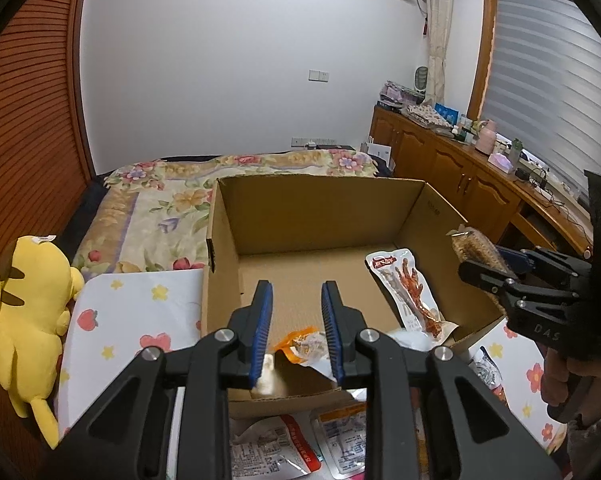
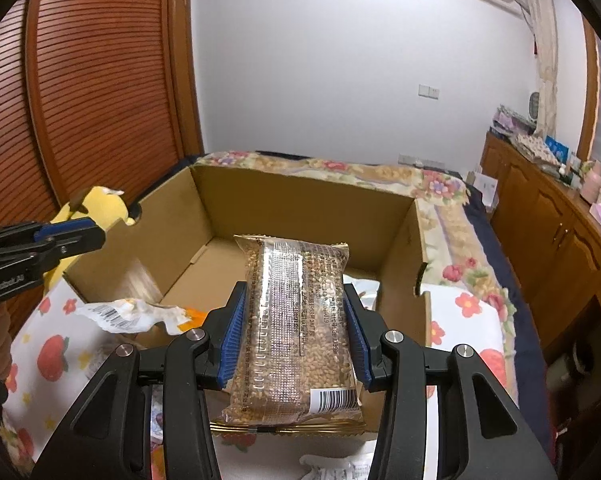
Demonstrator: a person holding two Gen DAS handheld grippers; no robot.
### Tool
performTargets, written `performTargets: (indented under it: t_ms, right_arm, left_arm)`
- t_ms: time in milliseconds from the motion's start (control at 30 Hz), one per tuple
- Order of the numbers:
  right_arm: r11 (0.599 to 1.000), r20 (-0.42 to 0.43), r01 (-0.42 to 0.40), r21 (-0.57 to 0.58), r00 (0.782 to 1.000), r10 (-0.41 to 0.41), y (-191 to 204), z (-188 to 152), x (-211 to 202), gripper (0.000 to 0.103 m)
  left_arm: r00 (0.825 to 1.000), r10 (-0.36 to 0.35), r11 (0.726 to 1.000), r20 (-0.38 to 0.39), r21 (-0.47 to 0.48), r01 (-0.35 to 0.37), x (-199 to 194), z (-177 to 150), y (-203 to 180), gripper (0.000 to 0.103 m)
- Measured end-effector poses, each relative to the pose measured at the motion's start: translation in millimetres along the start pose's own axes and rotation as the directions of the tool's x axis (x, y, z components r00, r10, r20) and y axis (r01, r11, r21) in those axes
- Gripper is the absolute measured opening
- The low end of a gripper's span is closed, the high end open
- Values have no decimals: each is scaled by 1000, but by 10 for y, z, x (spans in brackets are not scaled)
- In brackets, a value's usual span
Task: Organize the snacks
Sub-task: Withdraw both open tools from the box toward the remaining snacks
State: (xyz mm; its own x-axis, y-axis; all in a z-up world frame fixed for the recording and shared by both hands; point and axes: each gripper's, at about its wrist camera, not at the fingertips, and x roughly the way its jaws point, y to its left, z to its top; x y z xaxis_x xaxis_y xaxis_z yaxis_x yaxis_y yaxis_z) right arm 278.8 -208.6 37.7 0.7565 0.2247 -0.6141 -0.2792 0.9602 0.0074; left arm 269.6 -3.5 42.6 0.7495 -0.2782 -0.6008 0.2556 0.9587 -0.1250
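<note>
- Nearest, packets with printed labels wait unpacked on the strawberry-print cloth; their writing is too small to read.
- The left gripper hangs parted and empty, an orange-edged packet dropping below it into the cardboard box.
- The right gripper clamps a grain-bar packet over the box; only its barcode is legible.
- The chicken-feet packet already lies inside.

— What is your box made of?
— Plain brown cardboard, dull and a bit rough.
— And the packet you hold?
— Shiny clear plastic, crinkly, with gold edges.
— Your fingers?
— Black matt plastic with ridged blue rubber pads and shiny metal screws.
— The yellow toy?
— Soft fuzzy cloth. The cupboards are glossy wood.
</note>
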Motion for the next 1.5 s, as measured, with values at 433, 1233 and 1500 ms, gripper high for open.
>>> performTargets:
  t_ms: [433,1233,1500]
  right_arm:
    - [1000,-30,-15,4,999,15,5,-52,86,51]
    - [997,106,-79,-25,991,81,13,-648,-907,63]
    - [1000,50,-12,-20,999,13,-123,-1042,-854,66]
  left_arm:
    - [1000,17,999,2,28,-17,-50,-74,-29,57]
    - [999,5,996,49,92,-10,-529,-685,-58,82]
    - [1000,3,997,13,75,-4,-470,-971,22,82]
